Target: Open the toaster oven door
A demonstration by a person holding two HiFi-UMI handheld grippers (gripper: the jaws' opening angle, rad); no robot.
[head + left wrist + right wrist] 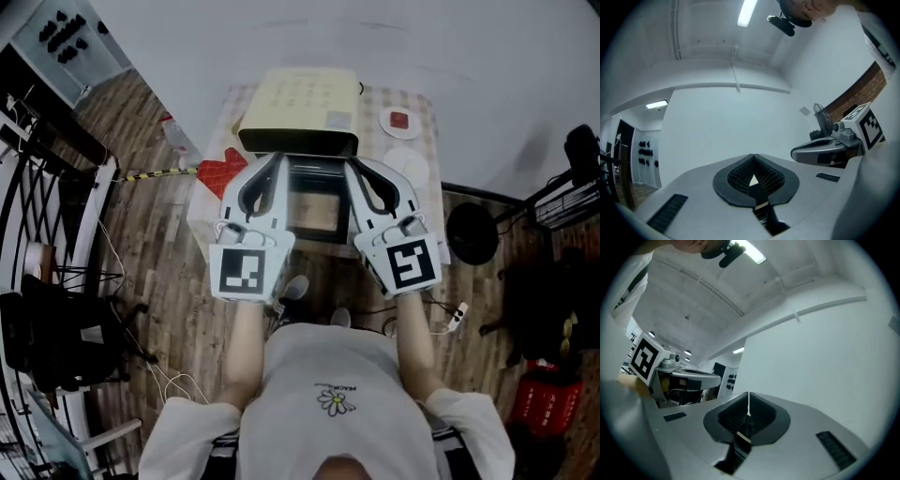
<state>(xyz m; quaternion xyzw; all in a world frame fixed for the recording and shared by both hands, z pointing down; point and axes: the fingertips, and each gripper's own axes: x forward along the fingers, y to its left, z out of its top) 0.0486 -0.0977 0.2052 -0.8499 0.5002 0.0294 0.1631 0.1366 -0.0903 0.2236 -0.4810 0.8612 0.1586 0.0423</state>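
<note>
A: Table [412, 101]?
B: Checked cloth. Cream toaster oven [298, 105] sits at its wall end, with the door [317, 214] folded down, open toward the person.
A: Grippers?
B: Left gripper [280, 159] and right gripper [350, 165] are raised side by side, flanking the door in the head view. Both jaws are pressed together, nothing between them.
A: Smaller?
B: White plates [399, 123] right of the oven.

A small table [422, 101] with a checked cloth stands on a wood floor [178, 309]. On it sit a cream toaster oven [298, 111], a small plate [399, 122] holding something red, a larger white plate [410, 167] near it, and a red cloth [220, 174] at the left edge.
</note>
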